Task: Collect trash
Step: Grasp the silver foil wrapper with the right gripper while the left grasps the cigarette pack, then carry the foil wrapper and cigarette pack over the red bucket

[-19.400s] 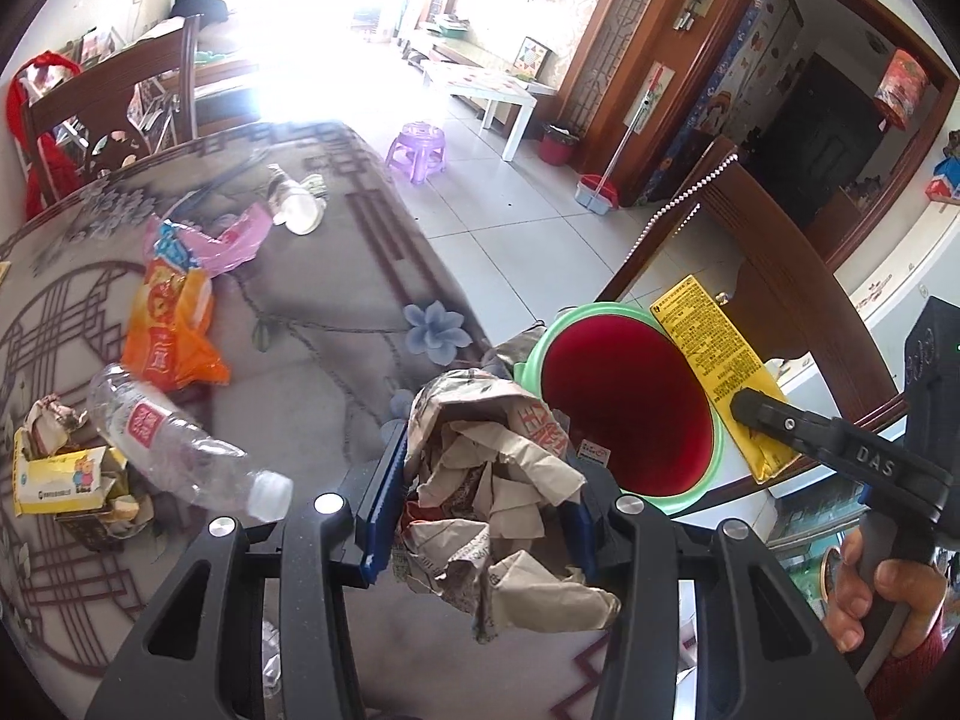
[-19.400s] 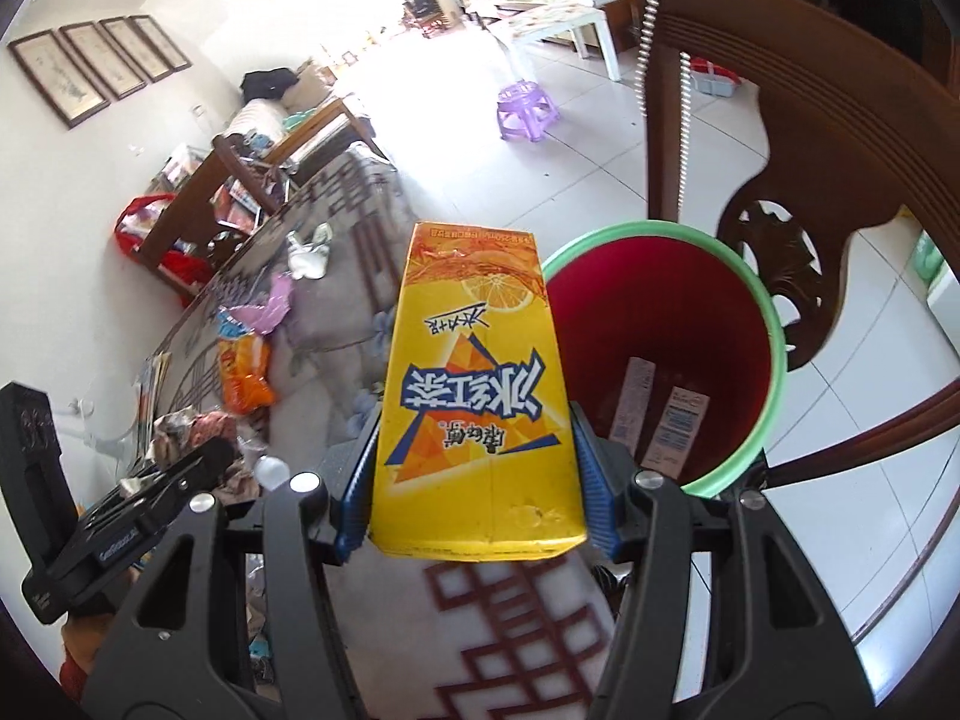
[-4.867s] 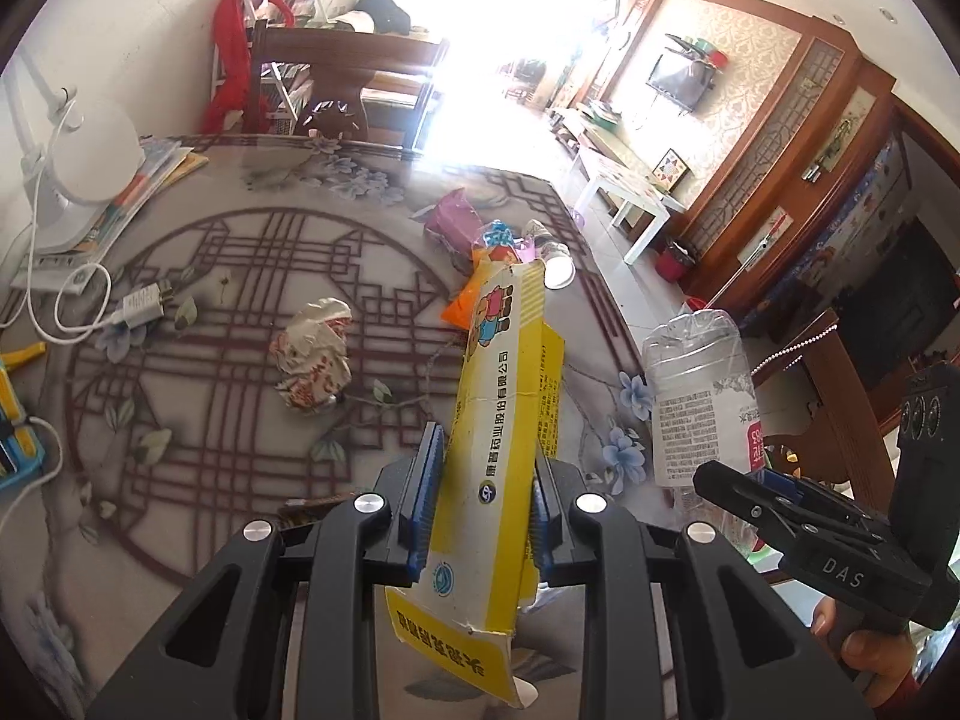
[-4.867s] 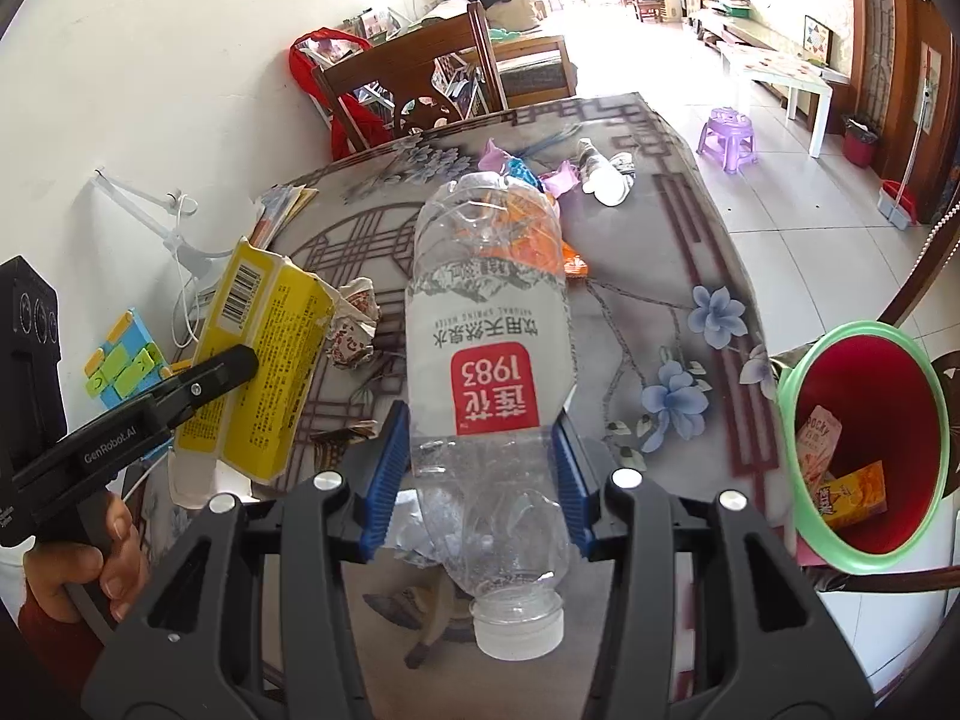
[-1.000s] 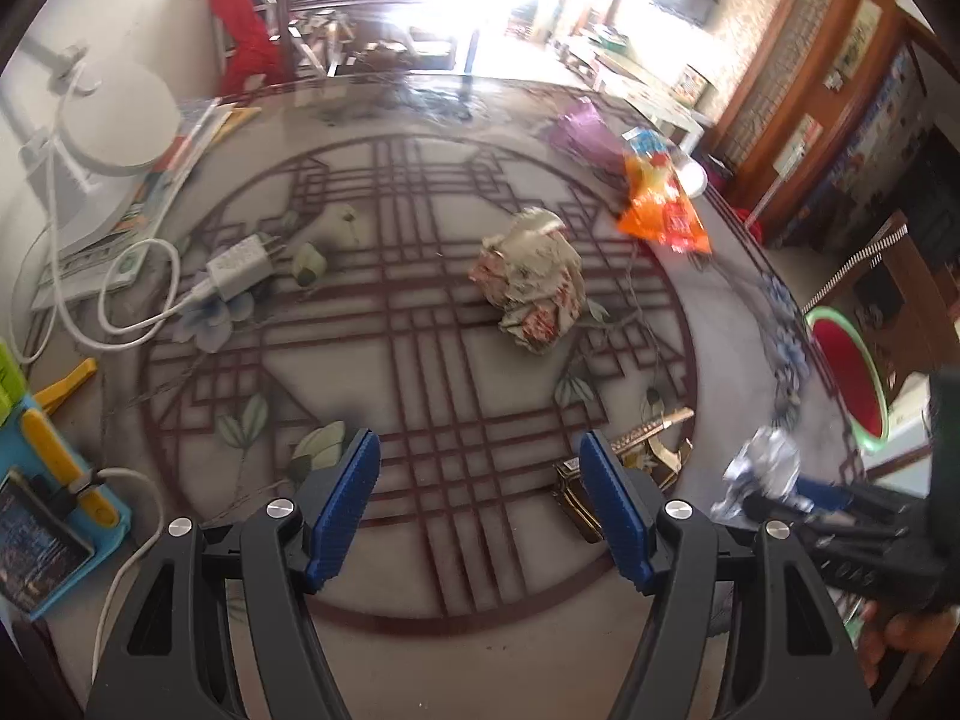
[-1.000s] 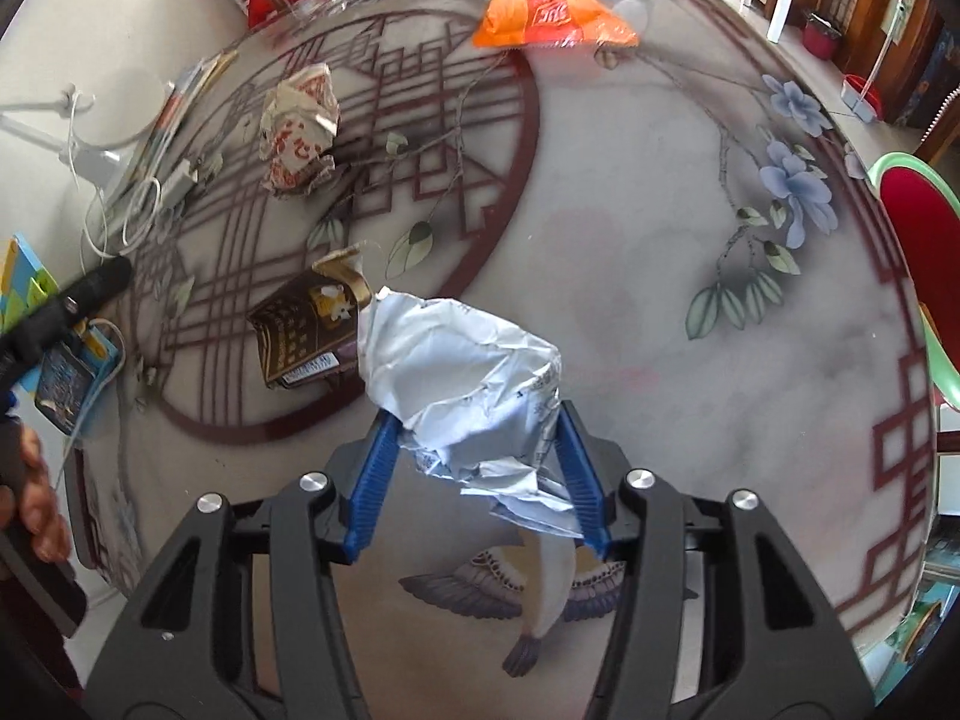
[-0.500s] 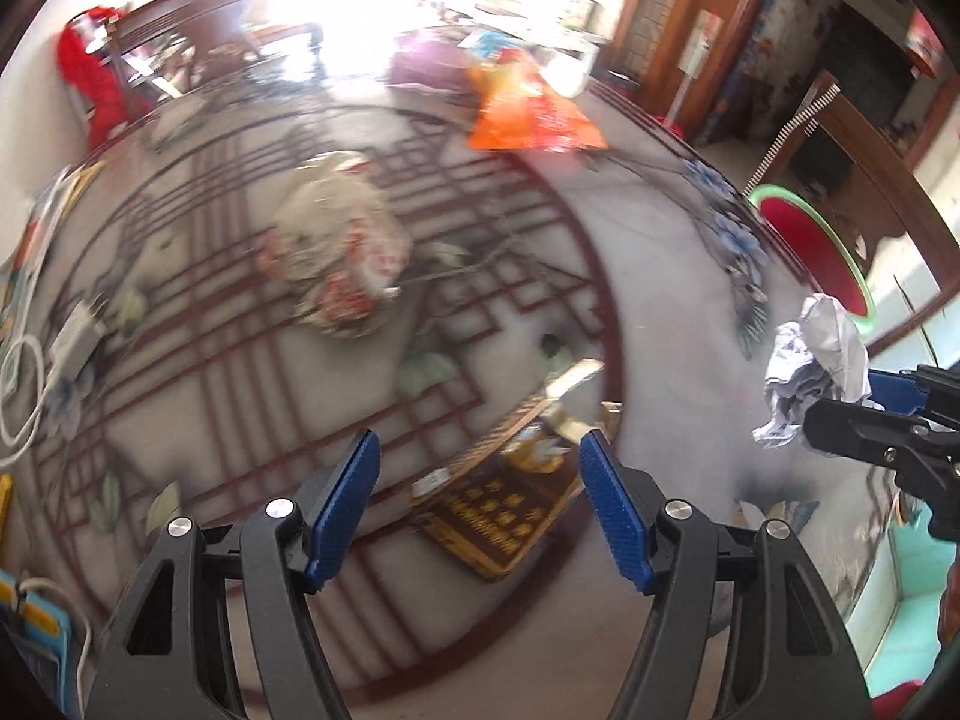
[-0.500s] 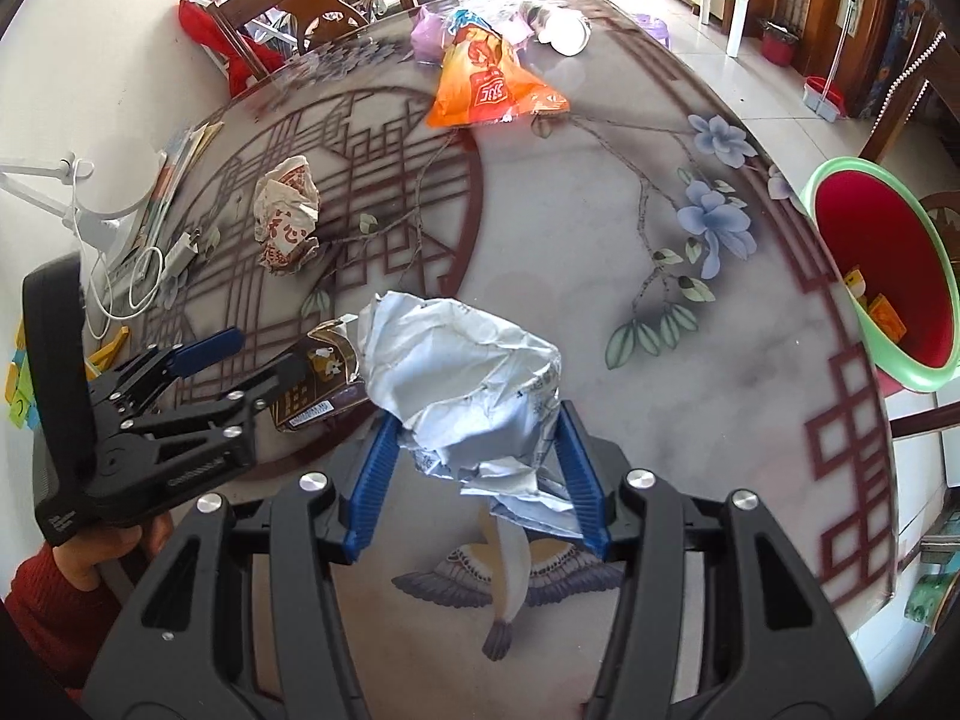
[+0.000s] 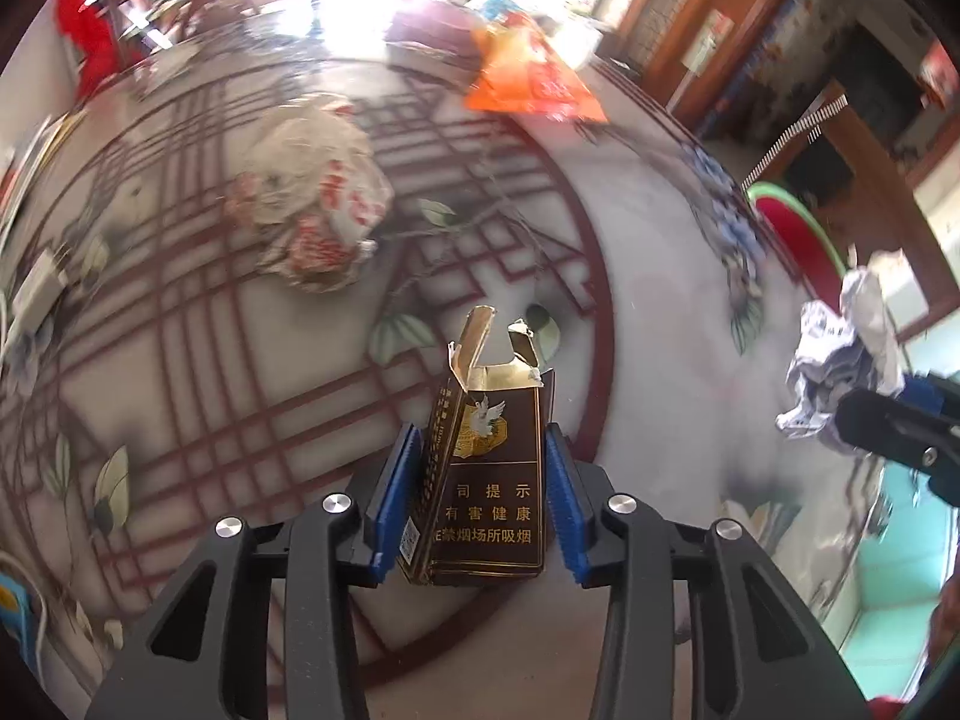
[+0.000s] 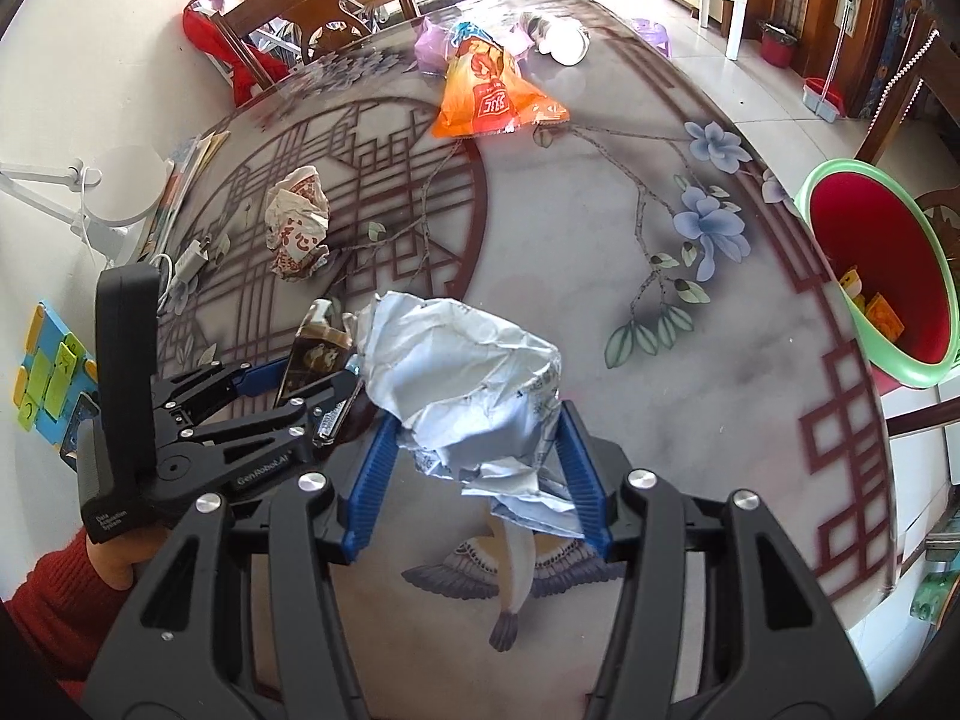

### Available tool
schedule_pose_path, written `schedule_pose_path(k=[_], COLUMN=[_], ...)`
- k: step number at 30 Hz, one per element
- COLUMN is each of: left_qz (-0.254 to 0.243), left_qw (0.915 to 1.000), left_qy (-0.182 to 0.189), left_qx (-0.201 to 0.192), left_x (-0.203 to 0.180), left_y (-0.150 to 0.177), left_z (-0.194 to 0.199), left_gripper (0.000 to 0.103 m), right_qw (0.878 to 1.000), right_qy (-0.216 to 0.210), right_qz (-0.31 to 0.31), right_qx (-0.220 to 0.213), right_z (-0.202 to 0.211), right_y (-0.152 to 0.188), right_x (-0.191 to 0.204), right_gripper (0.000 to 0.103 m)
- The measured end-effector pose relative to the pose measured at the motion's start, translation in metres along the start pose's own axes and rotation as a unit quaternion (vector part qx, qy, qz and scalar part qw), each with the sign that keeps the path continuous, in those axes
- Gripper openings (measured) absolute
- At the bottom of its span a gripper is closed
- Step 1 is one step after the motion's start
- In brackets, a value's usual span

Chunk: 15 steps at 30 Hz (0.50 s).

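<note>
A dark brown cigarette box [image 9: 486, 474] with a torn-open top sits between the blue pads of my left gripper [image 9: 480, 438]. Its jaws are closing and the pads press on the box's sides. In the right wrist view the same box [image 10: 312, 354] tilts up off the table in the left gripper [image 10: 300, 378]. My right gripper [image 10: 474, 414] is shut on a crumpled silver-white wrapper [image 10: 468, 384], held above the table. That wrapper [image 9: 840, 372] shows at the right edge of the left wrist view. The red bin [image 10: 858, 252] with a green rim stands off the table's right edge.
On the patterned table [image 10: 660, 420] lie a crumpled printed paper wad [image 10: 297, 231], an orange snack bag [image 10: 486, 96], a purple bag and a white cup [image 10: 561, 36] at the far end. A white lamp base [image 10: 126, 186], a charger and a blue toy sit at the left.
My left gripper came down around the cigarette box and its jaws narrowed onto it; the box now lines up between the pads. The right gripper keeps the wrapper and rose a little.
</note>
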<state>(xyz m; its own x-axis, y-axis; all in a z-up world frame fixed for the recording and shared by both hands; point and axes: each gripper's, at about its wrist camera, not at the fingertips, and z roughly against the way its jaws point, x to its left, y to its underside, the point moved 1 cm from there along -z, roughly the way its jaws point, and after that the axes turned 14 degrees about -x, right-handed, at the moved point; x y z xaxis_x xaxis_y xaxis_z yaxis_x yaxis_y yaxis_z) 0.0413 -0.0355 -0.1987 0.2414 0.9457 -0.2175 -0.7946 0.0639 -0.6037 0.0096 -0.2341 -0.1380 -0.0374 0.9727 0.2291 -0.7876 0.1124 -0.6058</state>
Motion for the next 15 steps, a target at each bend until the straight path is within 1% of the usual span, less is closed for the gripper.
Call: schedule_pose_path(k=[2,5,8,15], left_qz=[0.020,0.044,0.060,0.053], left_qw=[0.9997,0.9982,0.9959,0.9924], left_qy=[-0.007,-0.033,-0.050,-0.065], left_qx=[-0.012,-0.024,-0.045,-0.090], left_x=[0.005,0.010,0.013,0.006], left_y=[-0.004,-0.011,-0.020,-0.038], left_z=[0.010,0.028,0.045,0.075], left_gripper=[0.038,0.038,0.038,0.039], right_qw=[1.000,1.000,1.000,0.998], right_qy=[-0.002,-0.007,-0.010,-0.021], right_qz=[0.000,0.003,0.014,0.036], right_qx=[-0.003,-0.012,-0.023,-0.044], right_z=[0.002,0.006,0.011,0.022], right_y=[-0.002,-0.007,-0.013,-0.024], right_x=[0.001,0.005,0.012,0.027], right_gripper=[0.052,0.052,0.052,0.051])
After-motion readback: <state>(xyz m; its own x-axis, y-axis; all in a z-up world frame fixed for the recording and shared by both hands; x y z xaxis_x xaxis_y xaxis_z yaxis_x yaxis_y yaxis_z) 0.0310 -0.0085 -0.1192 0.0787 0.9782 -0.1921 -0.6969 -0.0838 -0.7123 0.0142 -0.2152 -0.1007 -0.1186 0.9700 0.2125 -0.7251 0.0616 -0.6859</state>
